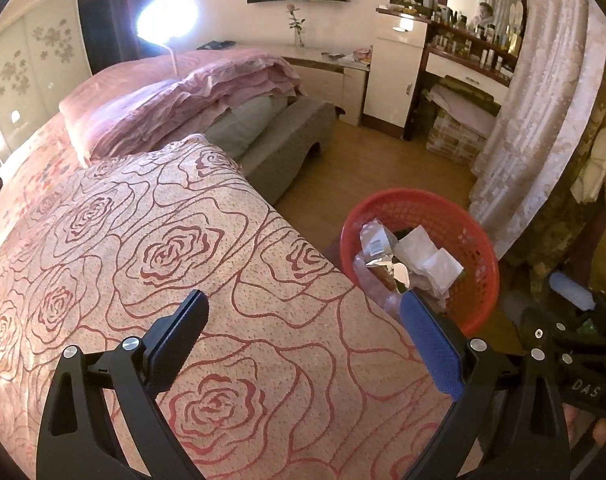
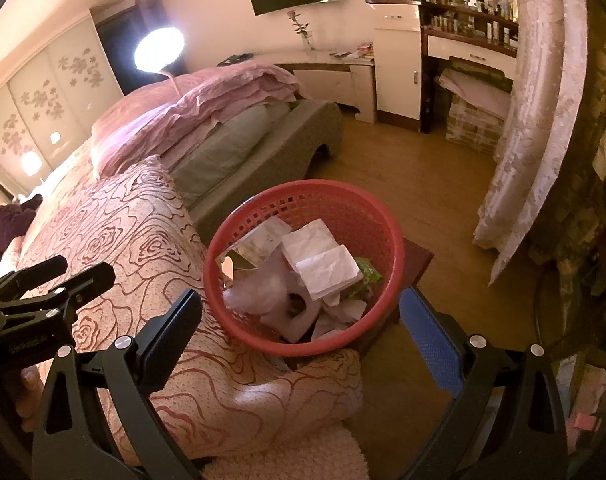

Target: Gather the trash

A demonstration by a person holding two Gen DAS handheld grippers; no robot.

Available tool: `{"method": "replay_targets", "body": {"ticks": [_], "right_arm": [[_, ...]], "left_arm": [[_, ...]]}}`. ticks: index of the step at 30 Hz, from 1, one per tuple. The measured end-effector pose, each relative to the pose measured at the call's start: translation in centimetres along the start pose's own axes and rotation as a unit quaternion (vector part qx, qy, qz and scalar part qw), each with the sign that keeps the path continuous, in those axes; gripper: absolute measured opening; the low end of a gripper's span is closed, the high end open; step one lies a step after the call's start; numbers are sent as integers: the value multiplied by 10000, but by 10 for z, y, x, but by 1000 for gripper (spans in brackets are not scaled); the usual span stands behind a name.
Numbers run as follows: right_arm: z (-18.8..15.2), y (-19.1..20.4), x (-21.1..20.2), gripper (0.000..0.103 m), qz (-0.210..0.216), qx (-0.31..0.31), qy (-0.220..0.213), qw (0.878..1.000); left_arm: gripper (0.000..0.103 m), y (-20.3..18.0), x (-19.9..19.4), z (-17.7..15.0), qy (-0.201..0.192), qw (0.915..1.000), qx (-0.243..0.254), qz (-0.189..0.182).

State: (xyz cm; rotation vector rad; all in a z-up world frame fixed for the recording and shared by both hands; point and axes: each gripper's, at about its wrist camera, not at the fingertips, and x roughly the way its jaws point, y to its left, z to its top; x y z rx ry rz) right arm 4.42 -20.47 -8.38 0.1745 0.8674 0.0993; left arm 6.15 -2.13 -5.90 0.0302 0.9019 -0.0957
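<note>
A red plastic basket [image 2: 377,220] stands beside the bed on a small dark stool [image 2: 417,258]. It holds white paper [image 2: 323,264], a clear plastic bag [image 2: 259,288], wrappers and a green packet [image 2: 369,272]. My right gripper [image 2: 301,304] is open and empty, just above the basket's near rim. My left gripper [image 1: 303,304] is open and empty over the rose-patterned bedspread [image 1: 163,248], with the basket [image 1: 475,240] to its right. The left gripper's body also shows at the left edge of the right wrist view [image 2: 43,304].
Folded pink quilts [image 1: 175,96] lie on the bed's far part. A grey bench [image 2: 295,136] stands at the bed's foot. A lace curtain [image 2: 531,128] hangs at the right. Wooden floor [image 2: 415,176] lies beyond the basket. A dresser with bottles [image 2: 463,20] stands at the back.
</note>
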Motion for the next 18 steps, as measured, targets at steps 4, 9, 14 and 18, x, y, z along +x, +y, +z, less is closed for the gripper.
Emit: {"method": "replay_targets", "body": {"ticks": [4, 9, 14, 18], "right_arm": [[0, -2, -4, 96, -23, 24, -21, 10000], [0, 2, -11, 96, -46, -12, -80, 10000], [-7, 23, -16, 96, 132, -274, -93, 9995], [-23, 63, -15, 96, 483, -782, 20, 9958]], "left_arm": [[93, 4, -5, -2, -94, 9999, -116, -26], [93, 14, -16, -2, -162, 9997, -196, -38], [93, 36, -35, -14, -235, 9992, -289, 169], [93, 70, -56, -38, -354, 9962, -461, 646]]}}
